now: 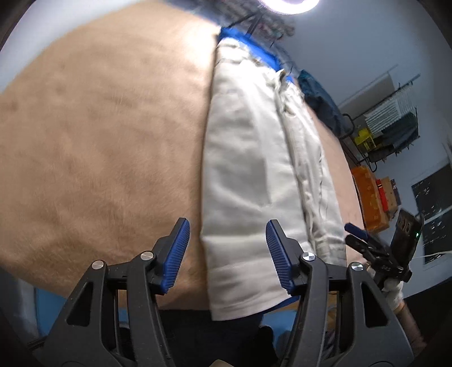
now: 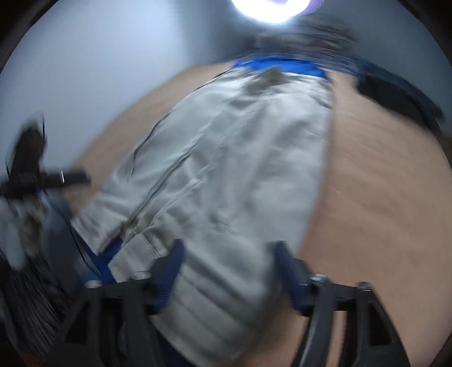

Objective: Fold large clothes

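Black gripper arms with ribbed blue pads fill the bottom of both views. Seen from its own camera, the left gripper point(image 1: 227, 251) has its 2 pads well apart and nothing pinched between them – the near end of the pale grey trousers point(image 1: 254, 169) lies on the surface beyond the gap, untouched as far as I can see. From the other camera the right gripper point(image 2: 228, 273) stands wider still, its jaws spread over the same folded trousers point(image 2: 226, 169), the cloth passing under and between the pads without being clamped; the view is blurred, so contact at the tips is hard to judge.

Those trousers lie in a long, narrow strip on the tan surface point(image 1: 99, 141), legs stacked one on the other, running away from both cameras toward a blue strip of cloth point(image 1: 243, 42) at the far end. Dark blue cloth point(image 1: 319, 101) sits beside the far right edge. A bright ring lamp point(image 1: 291, 4) glares at the top – shelving with bins point(image 1: 387, 127) stands along the right wall
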{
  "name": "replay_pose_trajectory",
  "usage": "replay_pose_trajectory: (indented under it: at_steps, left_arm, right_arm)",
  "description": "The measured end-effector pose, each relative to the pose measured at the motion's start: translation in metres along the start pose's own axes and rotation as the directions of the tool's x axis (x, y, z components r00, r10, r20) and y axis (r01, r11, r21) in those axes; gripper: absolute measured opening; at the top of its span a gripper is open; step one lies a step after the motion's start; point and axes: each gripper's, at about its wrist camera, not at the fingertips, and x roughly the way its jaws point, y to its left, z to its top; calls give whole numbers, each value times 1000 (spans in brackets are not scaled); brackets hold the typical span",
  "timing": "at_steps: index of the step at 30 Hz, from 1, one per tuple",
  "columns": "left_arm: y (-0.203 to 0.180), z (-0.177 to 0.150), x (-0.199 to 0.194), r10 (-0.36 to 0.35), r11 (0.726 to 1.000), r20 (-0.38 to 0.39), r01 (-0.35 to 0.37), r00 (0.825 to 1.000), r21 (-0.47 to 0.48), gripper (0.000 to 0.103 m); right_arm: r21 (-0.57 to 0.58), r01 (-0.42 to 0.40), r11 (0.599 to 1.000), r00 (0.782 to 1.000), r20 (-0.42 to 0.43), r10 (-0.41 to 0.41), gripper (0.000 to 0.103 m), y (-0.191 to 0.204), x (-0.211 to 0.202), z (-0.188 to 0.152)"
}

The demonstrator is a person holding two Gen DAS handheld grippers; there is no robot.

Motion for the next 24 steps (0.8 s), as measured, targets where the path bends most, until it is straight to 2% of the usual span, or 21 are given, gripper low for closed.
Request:
replay_pose_trajectory:
  at_steps: [3,6,9,10,11,13,14,15,16,18,19,21,24]
  left_arm:
    - [18,-8,15,-51,996,-72,46,996,-76,57]
    - [19,-10,17,-80,994,-73,74,994,-83,57]
    - [18,-13,23,-125,988,-96,115,988,-102,57]
    - [14,-15,26,-126,989,-104,118,986,-88,57]
    - [8,-16,28,-116,992,-109,110,987,-62,46]
    - [-5,-18,28,-58,998,-111,60,992,12,36]
    - [-10,-19,25,-45,998,-100,49,994,41,26]
    - [-14,-20,22,-54,997,-92,58,994,48,23]
    - [-18,-20,14,-65,996,-72,69,995,57,22]
    - [-22,-22,8,-67,994,-46,71,997,82,22]
    - [-23,-23,10,-48,994,-49,53,998,95,22]
    - [-19,-26,24,-12,996,-84,19,996,90,22]
    - [-9,-24,28,-42,999,-107,45,993,21,34]
  right_arm:
    - [167,-80,983,997,-7,83,78,-23,-7,-24]
    - [306,-202,930,977,3,211,74,-41,-3,-45]
    - [330,-273,904,960,30,279,72,-44,-4,-56]
    - [323,-287,902,955,29,294,67,-44,-3,-55]
    - [319,-312,895,947,24,322,63,-44,-1,-55]
    - [328,-353,876,928,4,372,52,-42,8,-56]
    - [325,-341,882,932,-6,362,45,-41,11,-57]
    - [317,-322,892,938,-21,346,34,-40,12,-57]
    - [317,-318,893,939,-27,344,23,-41,12,-55]
    - [324,-341,883,933,-2,361,15,-46,0,-52]
    - [308,-330,892,937,-6,349,14,-45,-2,-52]
    - [244,-249,937,957,-86,276,15,-37,5,-57]
    - [289,-281,915,948,-66,312,16,-41,11,-58]
